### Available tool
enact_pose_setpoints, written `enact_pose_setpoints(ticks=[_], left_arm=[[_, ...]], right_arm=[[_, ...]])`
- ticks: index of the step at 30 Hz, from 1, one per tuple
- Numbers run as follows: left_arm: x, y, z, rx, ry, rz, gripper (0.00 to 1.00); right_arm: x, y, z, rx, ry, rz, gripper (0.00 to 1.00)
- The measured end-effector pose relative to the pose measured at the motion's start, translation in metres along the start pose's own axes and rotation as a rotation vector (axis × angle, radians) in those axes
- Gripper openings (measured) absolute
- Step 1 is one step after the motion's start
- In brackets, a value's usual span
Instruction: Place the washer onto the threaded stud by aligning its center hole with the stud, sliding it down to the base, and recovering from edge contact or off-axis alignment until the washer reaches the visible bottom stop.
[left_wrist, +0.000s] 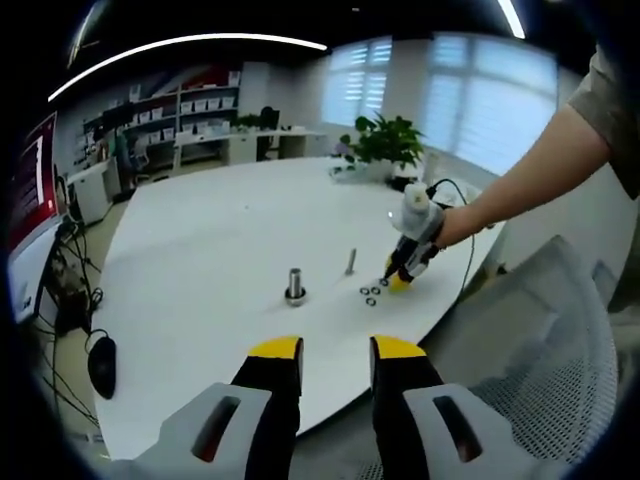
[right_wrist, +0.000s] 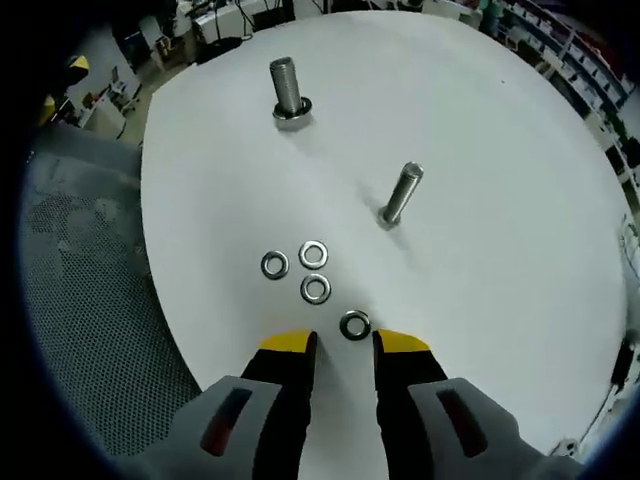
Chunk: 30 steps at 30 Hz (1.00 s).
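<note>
In the left gripper view, the left gripper (left_wrist: 336, 352) hangs off the bench (left_wrist: 200, 250), fingers apart and empty, the threaded stud (left_wrist: 295, 285) far ahead.

In the right gripper view, the right gripper (right_wrist: 345, 343) has its fingers apart, the nearest washer (right_wrist: 354, 325) just beyond their tips. Thin, stiff, probably slippery: pinch its rim.

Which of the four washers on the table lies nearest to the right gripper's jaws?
The washer right at the tips of the right gripper, in line with the gap between its open jaws. The other three washers sit in a cluster farther out on the white table.
</note>
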<state>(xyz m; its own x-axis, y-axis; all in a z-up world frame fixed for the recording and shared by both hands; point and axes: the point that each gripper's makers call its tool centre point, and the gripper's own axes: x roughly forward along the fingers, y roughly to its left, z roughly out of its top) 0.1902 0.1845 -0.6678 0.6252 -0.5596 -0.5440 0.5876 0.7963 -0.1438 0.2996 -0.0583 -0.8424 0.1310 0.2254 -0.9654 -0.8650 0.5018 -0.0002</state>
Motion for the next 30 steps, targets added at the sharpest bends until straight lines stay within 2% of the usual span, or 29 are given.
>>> enact_pose_setpoints(ticks=[8, 24, 30], left_arm=[[0.0011, 0.0002, -0.0008, 0.002, 0.006, 0.007, 0.24], [0.0010, 0.0010, 0.0009, 0.000, -0.003, 0.011, 0.24], [0.0012, 0.0005, 0.0000, 0.002, 0.001, 0.010, 0.24]], right_arm=[[0.0024, -0.0029, 0.0037, -0.027, 0.077, 0.002, 0.26], [0.0021, -0.0055, 0.0043, -0.074, 0.097, 0.002, 0.18], [0.0040, -0.0066, 0.0056, -0.064, 0.136, -0.014, 0.16]])
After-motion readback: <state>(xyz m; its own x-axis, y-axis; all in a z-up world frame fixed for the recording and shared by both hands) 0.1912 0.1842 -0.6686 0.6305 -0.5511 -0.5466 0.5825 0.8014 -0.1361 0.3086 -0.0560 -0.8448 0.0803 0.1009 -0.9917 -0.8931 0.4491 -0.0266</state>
